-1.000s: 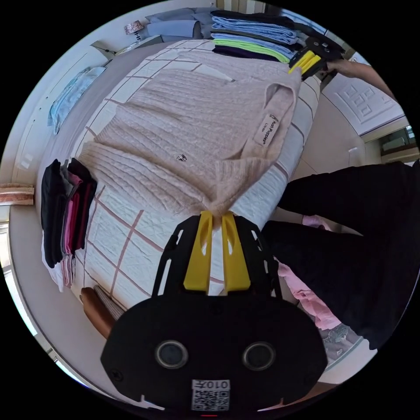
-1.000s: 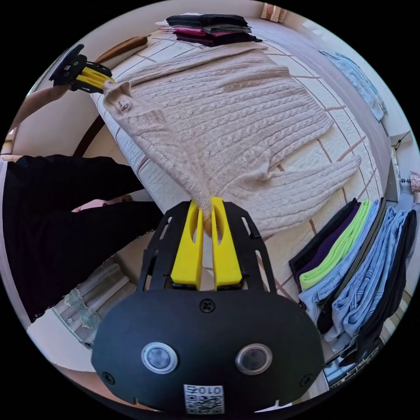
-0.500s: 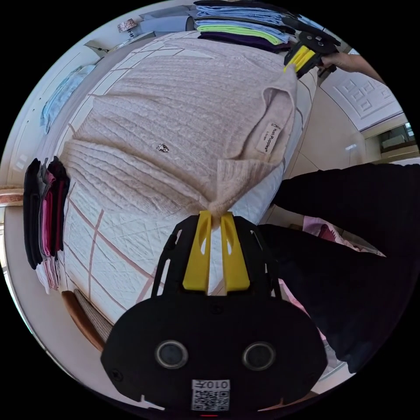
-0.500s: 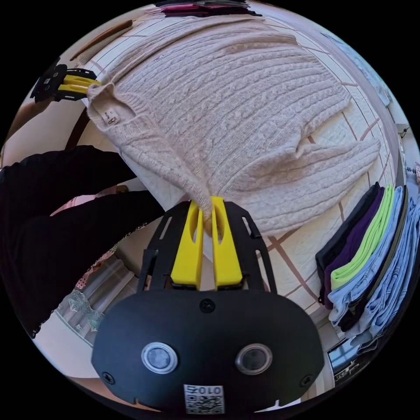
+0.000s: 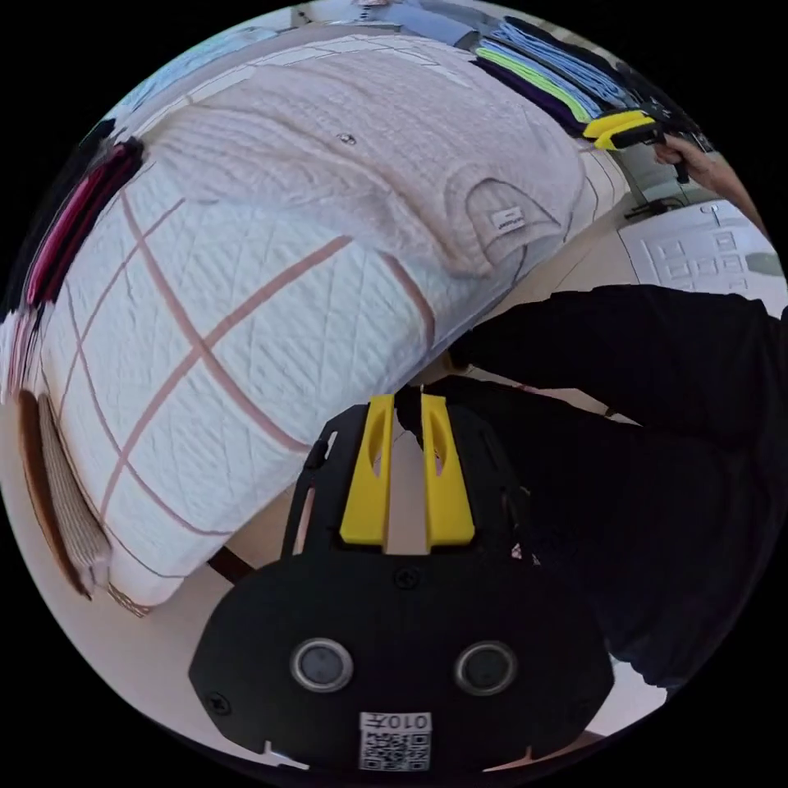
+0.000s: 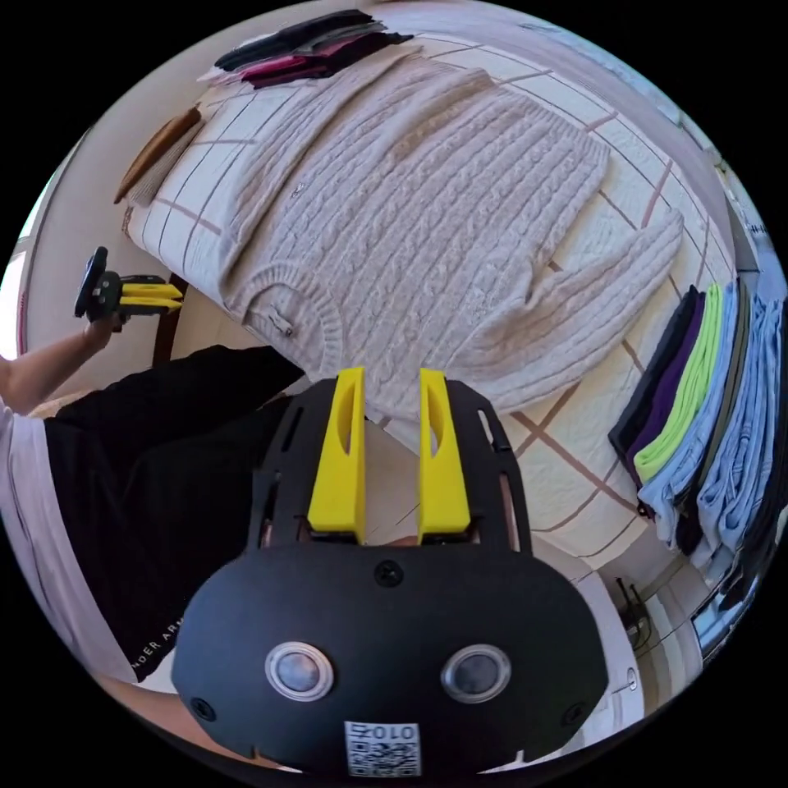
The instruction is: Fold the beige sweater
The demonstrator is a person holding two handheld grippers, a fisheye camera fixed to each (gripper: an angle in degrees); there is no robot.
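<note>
- Now the sweater (image 6: 427, 205) lies spread flat on the bed (image 6: 591, 460), collar at the near edge.
- Right tongs (image 6: 387, 386) are released, empty.
- Left tongs (image 5: 402, 410) hold nothing, jaws slightly apart.

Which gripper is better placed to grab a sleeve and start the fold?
Probably the right gripper. Its fingers stand open at the near edge of the sweater, with a sleeve spread out just beyond. The left gripper sits off the bed's edge, away from the sweater.
</note>
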